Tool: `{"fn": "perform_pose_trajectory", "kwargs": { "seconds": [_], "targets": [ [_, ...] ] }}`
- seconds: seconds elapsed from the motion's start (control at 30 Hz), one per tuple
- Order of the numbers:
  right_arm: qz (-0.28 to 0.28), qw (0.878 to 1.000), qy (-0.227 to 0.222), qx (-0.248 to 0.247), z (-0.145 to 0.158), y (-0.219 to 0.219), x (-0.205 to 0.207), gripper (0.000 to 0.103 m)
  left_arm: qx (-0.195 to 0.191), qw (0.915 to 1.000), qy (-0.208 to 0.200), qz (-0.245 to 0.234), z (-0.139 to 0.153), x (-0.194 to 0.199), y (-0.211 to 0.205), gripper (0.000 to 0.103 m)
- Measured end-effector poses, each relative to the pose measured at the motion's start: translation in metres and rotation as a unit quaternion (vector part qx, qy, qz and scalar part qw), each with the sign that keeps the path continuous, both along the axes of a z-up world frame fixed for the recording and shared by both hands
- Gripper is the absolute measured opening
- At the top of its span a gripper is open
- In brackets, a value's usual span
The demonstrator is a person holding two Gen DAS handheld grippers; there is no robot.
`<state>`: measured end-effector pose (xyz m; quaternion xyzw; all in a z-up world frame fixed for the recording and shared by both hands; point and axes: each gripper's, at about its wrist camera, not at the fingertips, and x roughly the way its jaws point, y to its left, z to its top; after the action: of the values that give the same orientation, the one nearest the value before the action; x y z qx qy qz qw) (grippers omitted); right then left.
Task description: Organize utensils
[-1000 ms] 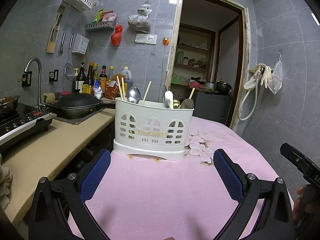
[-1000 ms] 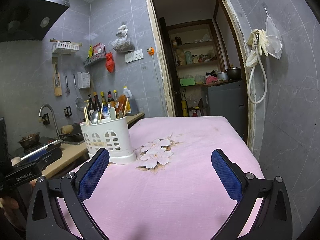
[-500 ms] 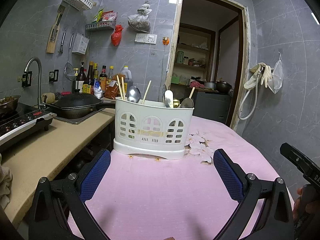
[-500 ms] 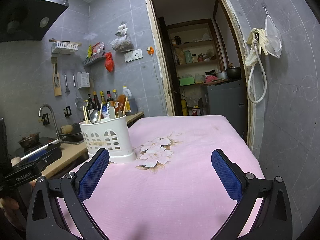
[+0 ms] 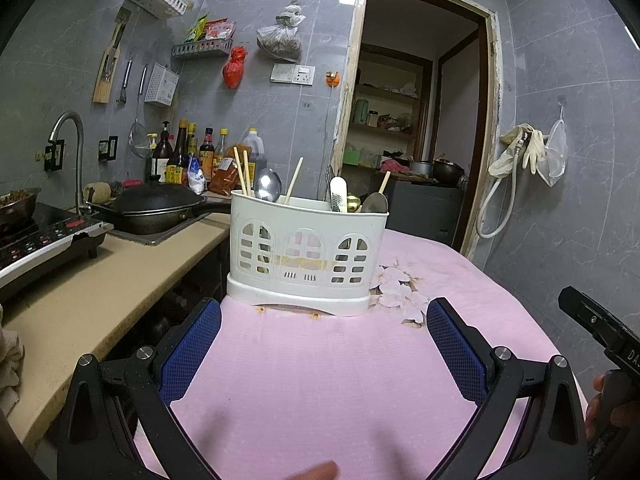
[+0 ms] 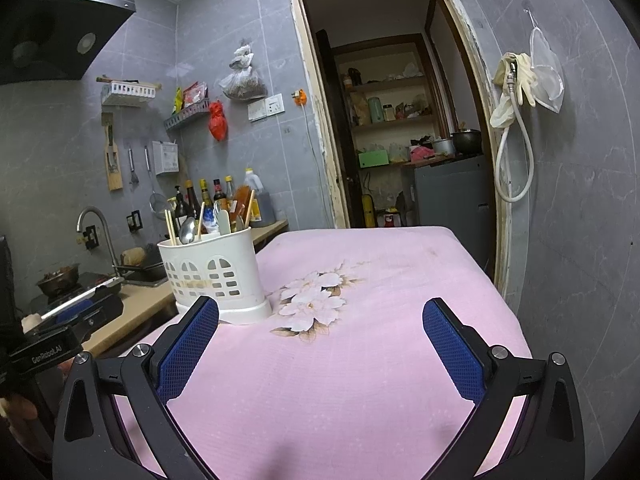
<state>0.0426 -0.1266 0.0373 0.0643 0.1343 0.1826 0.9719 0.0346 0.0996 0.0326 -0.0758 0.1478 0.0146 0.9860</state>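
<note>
A white plastic utensil holder (image 5: 306, 252) stands on the pink tablecloth (image 5: 320, 360). It holds wooden chopsticks (image 5: 241, 171), a metal spoon (image 5: 267, 185), a white-handled utensil (image 5: 338, 194) and another spoon (image 5: 374, 202). My left gripper (image 5: 324, 312) is open and empty, just in front of the holder. The holder also shows in the right wrist view (image 6: 216, 276), to the left. My right gripper (image 6: 320, 312) is open and empty over the cloth, to the right of the holder.
A beige counter (image 5: 100, 276) with an induction hob (image 5: 44, 240) and a black wok (image 5: 156, 204) lies left of the table. Sauce bottles (image 5: 192, 152) stand by the wall. An open doorway (image 5: 412, 128) is behind. The other gripper's body (image 5: 600, 328) sits at right.
</note>
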Motion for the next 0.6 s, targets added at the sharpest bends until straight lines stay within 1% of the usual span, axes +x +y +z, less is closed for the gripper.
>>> {"fn": "perform_pose_trajectory", "kwargs": {
  "seconds": [0.27,0.6],
  "targets": [
    [0.000,1.000,-0.001,0.000,0.0007,-0.0004,0.0009,0.103,0.015,0.9998,0.005,0.010,-0.0019,0.0010,0.0012,0.101],
    [0.000,1.000,0.000,-0.001,0.0006,0.0000,0.0011,0.103,0.017,0.9997,0.009,0.013,-0.0032,0.0027,0.0049,0.101]
  ]
}}
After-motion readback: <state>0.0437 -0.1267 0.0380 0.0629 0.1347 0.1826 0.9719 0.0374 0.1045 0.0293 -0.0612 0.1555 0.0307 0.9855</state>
